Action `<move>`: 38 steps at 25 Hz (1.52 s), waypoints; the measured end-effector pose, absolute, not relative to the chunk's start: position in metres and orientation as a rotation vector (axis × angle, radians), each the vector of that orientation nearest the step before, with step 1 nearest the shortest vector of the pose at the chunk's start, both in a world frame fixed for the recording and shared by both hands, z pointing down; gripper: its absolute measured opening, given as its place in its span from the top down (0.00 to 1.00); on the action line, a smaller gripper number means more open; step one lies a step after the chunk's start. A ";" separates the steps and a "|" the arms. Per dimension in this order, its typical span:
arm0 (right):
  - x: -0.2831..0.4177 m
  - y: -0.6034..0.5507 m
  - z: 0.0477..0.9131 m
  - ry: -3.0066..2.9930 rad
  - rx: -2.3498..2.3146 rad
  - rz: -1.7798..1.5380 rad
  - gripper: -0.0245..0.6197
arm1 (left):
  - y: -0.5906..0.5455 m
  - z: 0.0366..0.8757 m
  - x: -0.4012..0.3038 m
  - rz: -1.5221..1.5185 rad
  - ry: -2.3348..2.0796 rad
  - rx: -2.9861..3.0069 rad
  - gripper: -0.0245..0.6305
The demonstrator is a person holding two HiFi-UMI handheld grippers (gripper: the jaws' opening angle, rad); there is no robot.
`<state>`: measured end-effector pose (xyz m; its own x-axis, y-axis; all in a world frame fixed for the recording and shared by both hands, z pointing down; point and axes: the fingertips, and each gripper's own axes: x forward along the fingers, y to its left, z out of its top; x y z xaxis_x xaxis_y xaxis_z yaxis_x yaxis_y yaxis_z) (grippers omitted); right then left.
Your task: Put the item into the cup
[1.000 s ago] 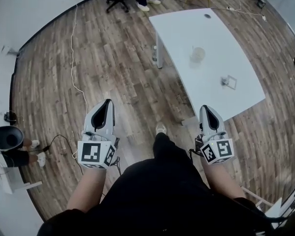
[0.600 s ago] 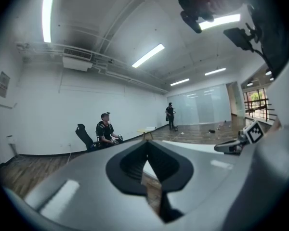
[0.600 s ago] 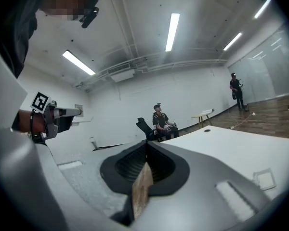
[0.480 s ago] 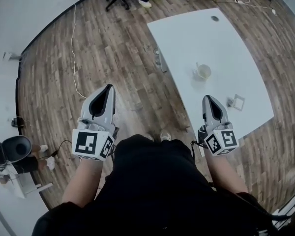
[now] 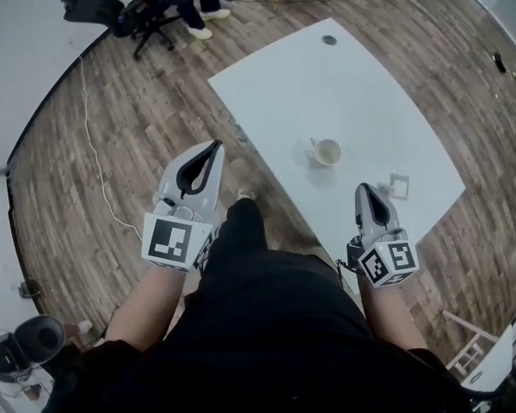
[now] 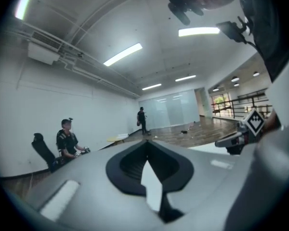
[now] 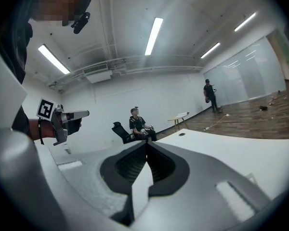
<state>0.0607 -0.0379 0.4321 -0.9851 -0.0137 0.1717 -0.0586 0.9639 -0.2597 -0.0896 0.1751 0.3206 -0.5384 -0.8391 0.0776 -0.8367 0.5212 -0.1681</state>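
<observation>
My left tongs (image 5: 210,147) are pressed together and empty, over the wooden floor (image 5: 112,144) beside the white worktop (image 5: 310,84); right tongs (image 5: 365,189) likewise pressed together, empty, over the worktop's near edge; cup (image 5: 327,152) stands upright mid-worktop; small square item (image 5: 399,186) lies near the cup, just beyond the right tongs.

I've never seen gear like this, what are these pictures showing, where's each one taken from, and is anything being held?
No robot here: a person holds a grey two-jaw gripper in each hand. One picture comes from a head camera looking down at the left gripper and right gripper. The other two come from cameras riding on each gripper, looking along its jaws. On the white rectangular table sit a pale round cup and a small square item. Both grippers are shut and hold nothing.
</observation>
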 end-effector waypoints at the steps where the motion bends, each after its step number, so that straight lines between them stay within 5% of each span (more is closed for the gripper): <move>1: 0.062 -0.044 0.437 -2.923 0.115 0.396 0.96 | 0.160 0.317 -0.096 -0.275 2.684 -1.550 0.95; 12: 0.020 -0.058 0.450 -2.761 0.659 0.490 0.96 | 0.048 0.333 -0.186 -0.291 2.278 -2.136 0.95; 19: -0.017 -0.053 0.409 -2.765 0.831 0.216 0.96 | 0.001 0.338 -0.216 -0.166 2.097 -2.408 0.95; 28: 0.063 -0.089 0.367 -2.612 1.368 0.102 0.96 | -0.074 0.330 -0.179 -0.119 1.741 -2.621 0.95; 38: 0.120 -0.114 0.445 -2.484 1.453 0.215 0.96 | -0.096 0.344 -0.137 -0.131 1.696 -2.680 0.95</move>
